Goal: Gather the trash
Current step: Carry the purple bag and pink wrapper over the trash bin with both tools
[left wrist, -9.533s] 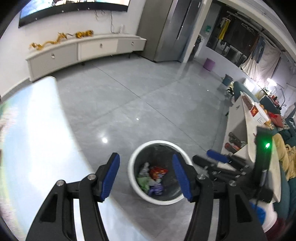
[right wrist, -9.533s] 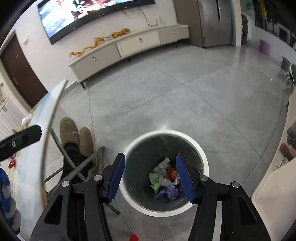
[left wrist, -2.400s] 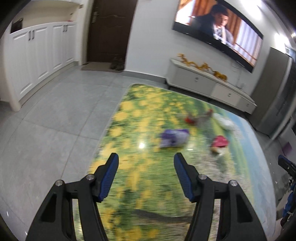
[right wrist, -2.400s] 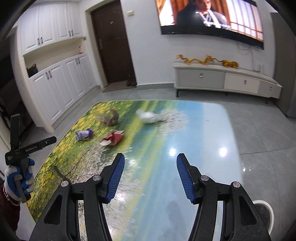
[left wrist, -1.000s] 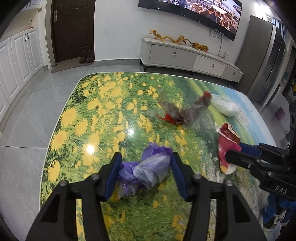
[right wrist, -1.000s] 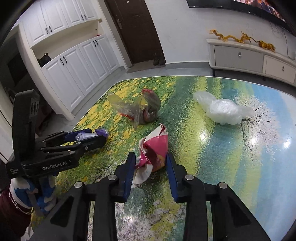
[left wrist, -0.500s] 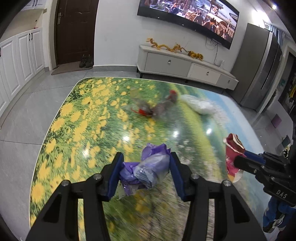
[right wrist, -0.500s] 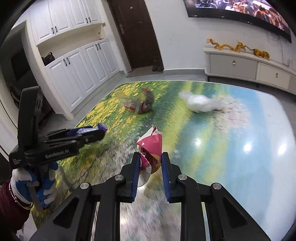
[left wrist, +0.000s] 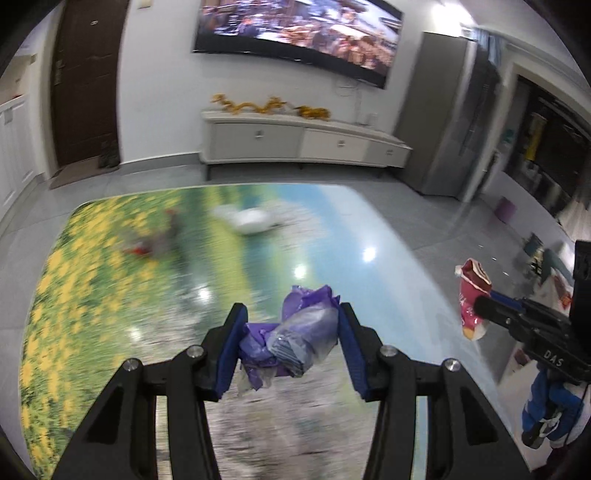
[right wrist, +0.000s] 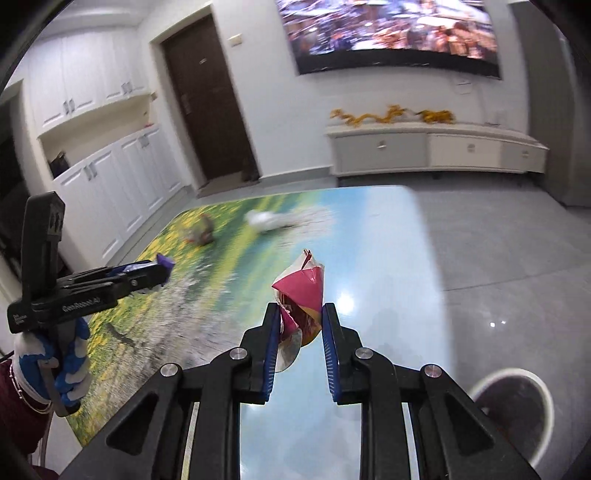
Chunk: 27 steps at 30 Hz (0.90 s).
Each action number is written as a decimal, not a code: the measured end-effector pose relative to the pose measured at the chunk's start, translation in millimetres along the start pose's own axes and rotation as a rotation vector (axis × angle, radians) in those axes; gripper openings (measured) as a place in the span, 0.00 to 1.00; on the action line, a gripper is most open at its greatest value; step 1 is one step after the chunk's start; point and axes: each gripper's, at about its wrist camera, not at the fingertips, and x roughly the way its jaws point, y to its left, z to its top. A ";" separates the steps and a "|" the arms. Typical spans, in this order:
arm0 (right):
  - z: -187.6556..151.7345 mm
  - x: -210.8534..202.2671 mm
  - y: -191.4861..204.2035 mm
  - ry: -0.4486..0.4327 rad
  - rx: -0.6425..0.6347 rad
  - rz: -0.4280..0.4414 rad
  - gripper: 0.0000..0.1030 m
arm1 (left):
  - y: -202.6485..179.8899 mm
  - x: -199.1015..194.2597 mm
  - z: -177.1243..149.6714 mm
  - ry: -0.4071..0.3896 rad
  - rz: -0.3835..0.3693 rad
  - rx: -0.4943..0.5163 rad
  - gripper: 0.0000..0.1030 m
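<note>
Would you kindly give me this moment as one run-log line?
left gripper: shut on purple bag | right gripper: shut on red wrapper | white bag: on table | trash bin: floor

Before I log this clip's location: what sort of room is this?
Most likely a home living room: a big wall-mounted TV hangs above a long white media cabinet, with a dark entry door, white built-in cupboards and a glossy printed table.
</note>
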 end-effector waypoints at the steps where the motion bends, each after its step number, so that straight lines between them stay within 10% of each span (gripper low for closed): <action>1: -2.3 -8.7 -8.0 -0.010 0.010 -0.017 0.21 | -14.1 2.4 4.1 0.002 -0.028 0.010 0.46; 12: -38.8 -67.2 -120.3 -0.057 0.186 -0.211 0.21 | -141.9 55.1 27.2 0.093 -0.190 0.150 0.46; 27: -120.0 -38.5 -245.2 0.095 0.441 -0.301 0.22 | -306.3 179.3 -6.3 0.403 -0.266 0.324 0.46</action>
